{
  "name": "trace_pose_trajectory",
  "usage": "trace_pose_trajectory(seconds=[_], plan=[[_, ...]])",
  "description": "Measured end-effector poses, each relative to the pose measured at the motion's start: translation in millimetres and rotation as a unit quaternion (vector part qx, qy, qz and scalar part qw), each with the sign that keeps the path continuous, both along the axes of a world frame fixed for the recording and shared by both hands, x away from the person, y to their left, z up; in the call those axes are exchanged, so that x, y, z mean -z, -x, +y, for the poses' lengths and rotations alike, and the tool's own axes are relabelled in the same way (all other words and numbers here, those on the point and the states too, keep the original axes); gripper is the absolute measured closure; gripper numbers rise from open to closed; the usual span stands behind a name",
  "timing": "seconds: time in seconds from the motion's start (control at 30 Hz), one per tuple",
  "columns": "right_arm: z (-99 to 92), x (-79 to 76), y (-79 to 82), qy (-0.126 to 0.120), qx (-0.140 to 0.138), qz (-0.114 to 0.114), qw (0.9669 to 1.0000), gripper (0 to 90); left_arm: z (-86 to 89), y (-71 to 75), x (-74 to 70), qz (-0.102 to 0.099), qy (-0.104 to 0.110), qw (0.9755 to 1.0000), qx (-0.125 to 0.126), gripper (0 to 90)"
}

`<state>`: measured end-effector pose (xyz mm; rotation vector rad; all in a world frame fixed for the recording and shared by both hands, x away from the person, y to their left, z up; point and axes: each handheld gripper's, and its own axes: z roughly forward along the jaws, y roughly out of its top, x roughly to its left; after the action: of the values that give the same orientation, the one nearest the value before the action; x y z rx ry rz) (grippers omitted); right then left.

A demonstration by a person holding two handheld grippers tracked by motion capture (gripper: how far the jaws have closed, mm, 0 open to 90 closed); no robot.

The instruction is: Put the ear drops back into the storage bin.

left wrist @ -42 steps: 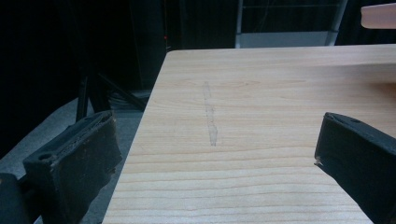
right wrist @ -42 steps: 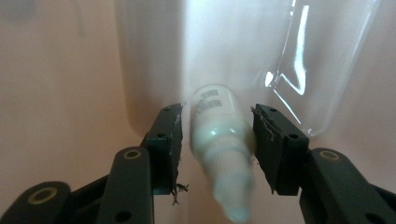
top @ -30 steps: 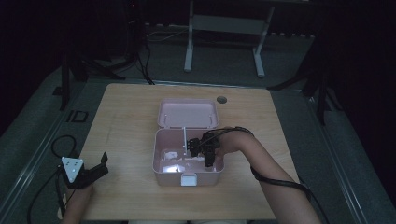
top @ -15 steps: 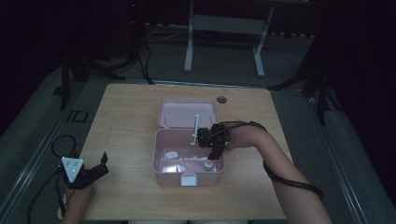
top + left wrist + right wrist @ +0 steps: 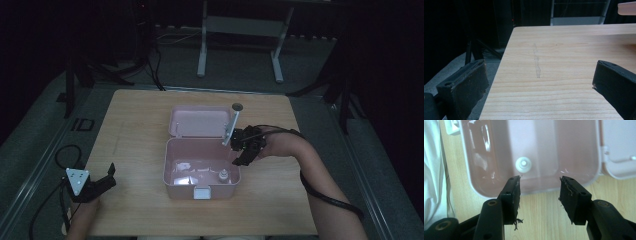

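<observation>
On the tabletop (image 5: pixel 140 130), at mid-board: a pink box (image 5: pixel 201 172) is seen open, its lid (image 5: pixel 199 121) laid back flat behind it, toward the far edge.
Box, handling: judged to be light, stiff, thin-walled plastic, smooth and likely slippery; the rim of a side wall or the white front latch (image 5: pixel 202 192) is judged the surest place to be taken hold of.
Small white knob-like piece (image 5: pixel 523 165): seen resting inside the box on its floor near the right wall; judged light and hard, best pinched across its round body. What it is cannot be told.
Right gripper (image 5: pixel 539 186): held over the box's right rim, jaws apart by a moderate gap, nothing between them. A pale stick (image 5: pixel 232 125) with a dark round end is seen rising beside this gripper in the high view; whether it is held cannot be told.
Left gripper (image 5: pixel 95 185): set at the near left corner, well apart from the box, jaws spread wide and empty.
Count: one box, one lid, one latch, one white piece, one stick, two grippers.
</observation>
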<state>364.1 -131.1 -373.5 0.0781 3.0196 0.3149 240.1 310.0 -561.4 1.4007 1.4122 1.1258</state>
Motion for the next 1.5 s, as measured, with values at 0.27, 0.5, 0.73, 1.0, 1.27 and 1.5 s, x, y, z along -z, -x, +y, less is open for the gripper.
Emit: trace_pose_trajectory(seconds=[0.27, 0.5, 0.73, 1.0, 1.27, 1.5], plan=[[-31.8, -2.0, -5.0, -0.027, 0.039, -0.014, 0.9988, 46.2, 0.2, -0.1, 0.0, 0.001, 0.0, 1.0, 0.0, 0.3], [-58.1, 15.7, -11.5, -0.041, 0.094, -0.013, 0.9946, 28.7, -0.1, 0.3, 0.0, 0.001, 0.0, 1.0, 0.0, 0.3], [-86.4, 39.6, -16.8, -0.08, 0.142, -0.011, 0.9866, 12.3, -0.2, 0.2, 0.0, 0.001, 0.0, 1.0, 0.0, 0.3], [-112.8, 73.7, -25.1, -0.125, 0.21, -0.02, 0.9696, 12.9, -0.1, 0.3, 0.0, 0.001, 0.0, 1.0, 0.0, 0.3], [-128.7, 110.9, -23.5, -0.151, 0.266, -0.035, 0.9515, 13.2, -0.1, 0.3, 0.0, 0.001, 0.0, 1.0, 0.0, 0.3], [-135.7, 134.1, -11.2, -0.181, 0.306, -0.073, 0.9318, 12.9, -0.3, 0.3, 0.0, 0.001, 0.0, 1.0, 0.0, 0.3]])
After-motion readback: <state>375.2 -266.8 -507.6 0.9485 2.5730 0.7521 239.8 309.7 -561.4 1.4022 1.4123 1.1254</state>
